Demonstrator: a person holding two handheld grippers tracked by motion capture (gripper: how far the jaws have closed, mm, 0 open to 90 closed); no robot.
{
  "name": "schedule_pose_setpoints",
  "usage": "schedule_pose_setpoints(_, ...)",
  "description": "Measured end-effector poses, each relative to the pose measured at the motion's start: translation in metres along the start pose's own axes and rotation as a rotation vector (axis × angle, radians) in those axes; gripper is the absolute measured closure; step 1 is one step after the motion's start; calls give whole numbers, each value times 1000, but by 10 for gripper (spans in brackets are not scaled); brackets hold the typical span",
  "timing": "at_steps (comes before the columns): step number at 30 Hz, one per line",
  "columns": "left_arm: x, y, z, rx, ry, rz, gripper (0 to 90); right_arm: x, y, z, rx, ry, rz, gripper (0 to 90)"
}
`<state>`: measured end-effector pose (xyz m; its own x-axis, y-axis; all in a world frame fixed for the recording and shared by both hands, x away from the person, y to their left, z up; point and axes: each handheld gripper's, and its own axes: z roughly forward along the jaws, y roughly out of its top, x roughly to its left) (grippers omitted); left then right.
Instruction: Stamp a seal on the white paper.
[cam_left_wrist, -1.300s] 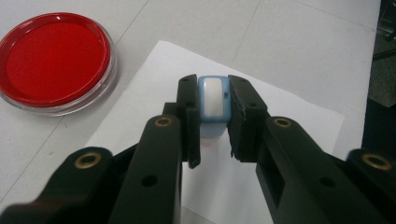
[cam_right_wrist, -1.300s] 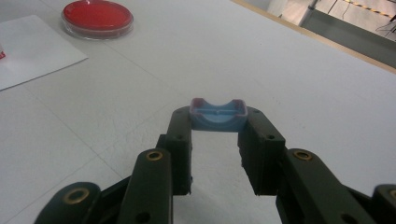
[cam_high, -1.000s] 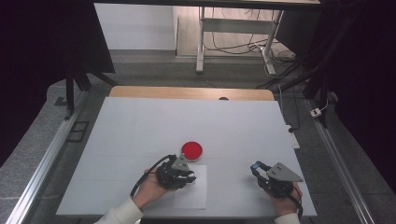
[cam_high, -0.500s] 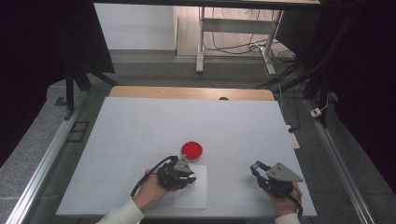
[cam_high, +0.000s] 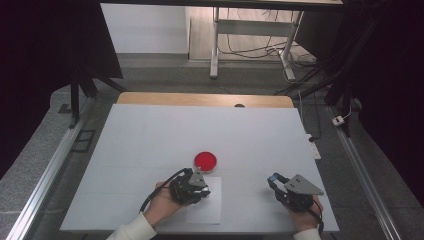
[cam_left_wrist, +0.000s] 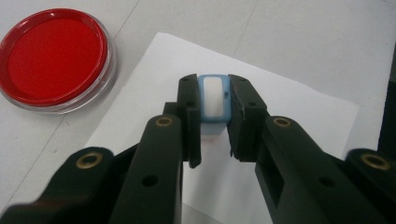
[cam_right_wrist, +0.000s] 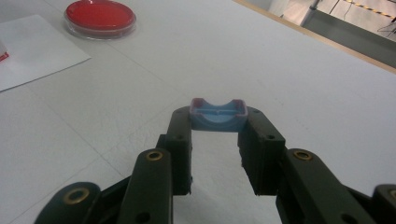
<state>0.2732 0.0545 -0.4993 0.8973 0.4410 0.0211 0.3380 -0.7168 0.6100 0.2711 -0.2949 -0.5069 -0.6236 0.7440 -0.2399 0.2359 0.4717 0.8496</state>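
Nothing has shifted since the earlier frames: both hands and everything on the worktop (cam_high: 150, 135) lie as they did. A small blue stamp (cam_left_wrist: 214, 99) with a white face is pinched between the jaws of the left hand-held gripper (cam_left_wrist: 214, 122), which holds it over a white sheet of paper (cam_left_wrist: 289, 100). In the high view that left hand-held gripper (cam_high: 192, 186) sits at the sheet's (cam_high: 207, 212) upper left corner, near the front edge of the worktop. A round red ink pad (cam_high: 205, 160) in a clear dish lies just off the sheet at about 12 o'clock from the left gripper; in the left gripper view the ink pad (cam_left_wrist: 53, 53) shows at 10 o'clock, apart from the paper's edge.

At 3 o'clock, well apart from the sheet, the right hand-held gripper (cam_high: 276, 181) rests low on the worktop and pinches a blue cap (cam_right_wrist: 217, 115), open side up with a reddish rim, between its jaws (cam_right_wrist: 217, 122). In that view the ink pad (cam_right_wrist: 100, 17) and a corner of the paper (cam_right_wrist: 42, 49) lie far off at 10 o'clock.

Bare white surface stretches from the ink pad to the worktop's far wooden edge (cam_high: 205, 99), and lies between the two grippers; metal rails (cam_high: 47, 170) run along both sides
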Motion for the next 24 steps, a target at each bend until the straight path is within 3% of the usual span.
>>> schedule_pose_setpoints(13, -2, 1, 0, 10, 8, -2, 760, 1, 0, 0, 0, 1, -1, 651)
schedule_pose_setpoints(24, -5, 5, 1, 31, 26, 19, 760, 0, 0, 0, 3, -1, -1, 651)
